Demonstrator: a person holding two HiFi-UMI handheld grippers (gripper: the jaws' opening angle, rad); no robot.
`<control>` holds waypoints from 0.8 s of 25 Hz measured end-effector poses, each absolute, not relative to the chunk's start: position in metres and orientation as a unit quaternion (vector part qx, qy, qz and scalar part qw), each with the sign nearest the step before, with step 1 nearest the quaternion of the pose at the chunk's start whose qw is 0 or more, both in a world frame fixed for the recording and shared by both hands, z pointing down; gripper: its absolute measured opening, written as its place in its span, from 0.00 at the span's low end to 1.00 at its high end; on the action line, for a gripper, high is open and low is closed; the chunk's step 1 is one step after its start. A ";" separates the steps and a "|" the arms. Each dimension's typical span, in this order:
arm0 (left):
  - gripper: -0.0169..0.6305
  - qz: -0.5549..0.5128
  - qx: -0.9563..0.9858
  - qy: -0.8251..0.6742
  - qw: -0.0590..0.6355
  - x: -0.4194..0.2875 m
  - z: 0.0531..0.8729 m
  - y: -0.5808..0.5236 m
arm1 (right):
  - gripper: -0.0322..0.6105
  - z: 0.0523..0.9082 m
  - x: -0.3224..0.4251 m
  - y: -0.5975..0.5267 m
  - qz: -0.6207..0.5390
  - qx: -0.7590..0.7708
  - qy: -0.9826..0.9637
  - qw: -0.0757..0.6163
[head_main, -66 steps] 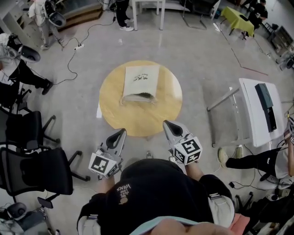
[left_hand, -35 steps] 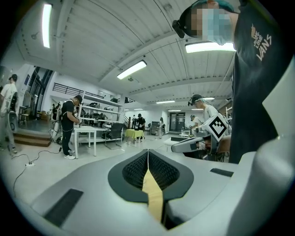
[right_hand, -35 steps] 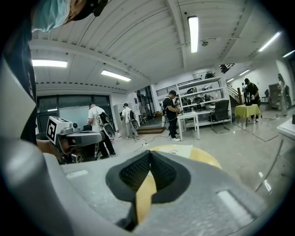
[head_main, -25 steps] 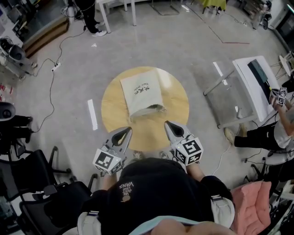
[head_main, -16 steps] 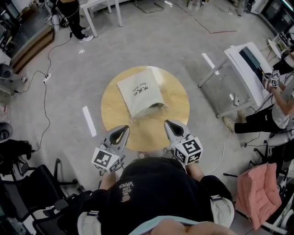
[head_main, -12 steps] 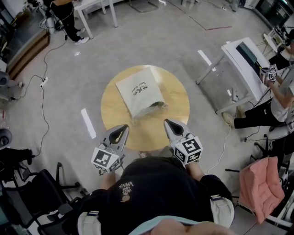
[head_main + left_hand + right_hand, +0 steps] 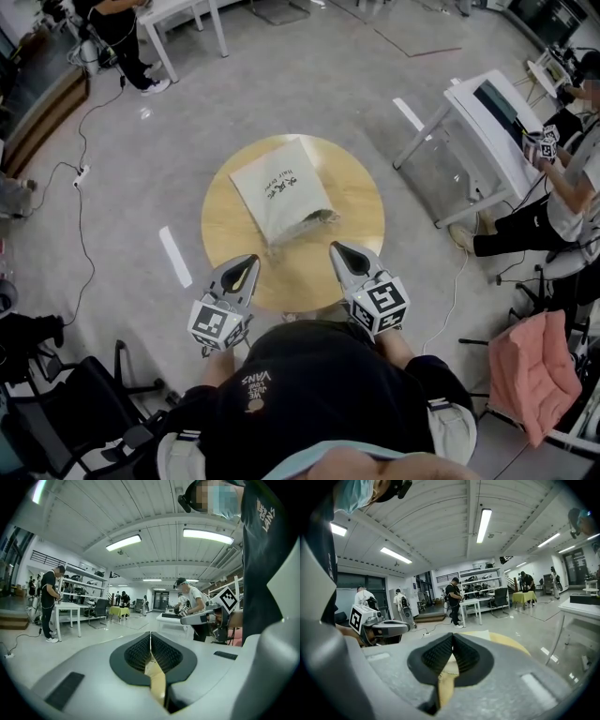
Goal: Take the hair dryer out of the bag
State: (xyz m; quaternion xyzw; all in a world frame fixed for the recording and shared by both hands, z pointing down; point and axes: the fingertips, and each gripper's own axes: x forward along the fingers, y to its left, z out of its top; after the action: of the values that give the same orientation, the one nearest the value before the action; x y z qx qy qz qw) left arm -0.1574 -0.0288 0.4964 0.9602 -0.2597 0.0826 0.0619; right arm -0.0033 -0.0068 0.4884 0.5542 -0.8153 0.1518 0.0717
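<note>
**A:** Where's the hair dryer?

**B:** Inside the white cloth bag point(image 7: 278, 190), I'd judge. Only a dark bit shows at its open mouth, which faces the person. The bag lies flat near the middle of the round wooden counter point(image 7: 354, 199).

**A:** Which step is this?

**B:** The approach. The left gripper point(image 7: 247, 262) and right gripper point(image 7: 337, 250) hover over the counter's near edge, short of the bag, both clenched on nothing.

**A:** And next?

**B:** The jaws must part. One gripper probably lifts the mouth's lip while the other reaches in.

**A:** Count?

**B:** One bag, one counter, two grippers, and no hair dryer plainly visible.
</note>
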 end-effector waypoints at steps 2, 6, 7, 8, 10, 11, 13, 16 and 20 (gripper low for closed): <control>0.04 0.088 0.959 -0.265 0.056 -0.149 0.502 -0.031 | 0.05 0.491 0.004 -0.011 0.151 0.550 -0.818 0.073; 0.04 0.095 0.954 -0.280 0.057 -0.139 0.514 -0.040 | 0.05 0.494 0.014 -0.023 0.148 0.539 -0.826 0.072; 0.04 0.097 0.952 -0.283 0.057 -0.137 0.517 -0.043 | 0.05 0.493 0.015 -0.027 0.147 0.535 -0.829 0.072; 0.04 0.100 0.951 -0.287 0.055 -0.135 0.519 -0.046 | 0.05 0.493 0.017 -0.030 0.146 0.531 -0.831 0.072; 0.04 0.108 0.948 -0.295 0.048 -0.129 0.526 -0.051 | 0.05 0.493 0.022 -0.036 0.146 0.524 -0.836 0.075; 0.04 0.113 0.947 -0.297 0.044 -0.126 0.529 -0.053 | 0.05 0.494 0.024 -0.039 0.147 0.519 -0.838 0.077; 0.04 0.124 0.946 -0.298 0.037 -0.118 0.535 -0.055 | 0.05 0.497 0.028 -0.045 0.148 0.511 -0.843 0.081; 0.04 0.139 0.941 -0.306 0.041 -0.114 0.548 -0.062 | 0.05 0.500 0.030 -0.053 0.150 0.501 -0.848 0.086; 0.04 0.153 0.934 -0.319 0.054 -0.114 0.564 -0.073 | 0.05 0.501 0.030 -0.065 0.151 0.489 -0.854 0.091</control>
State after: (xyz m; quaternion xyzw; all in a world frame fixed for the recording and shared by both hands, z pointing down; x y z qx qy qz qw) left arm -0.1139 -0.0730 0.5640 0.9338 -0.3190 0.1528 0.0539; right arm 0.0302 -0.0652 0.5015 0.4889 -0.8543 0.1507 0.0913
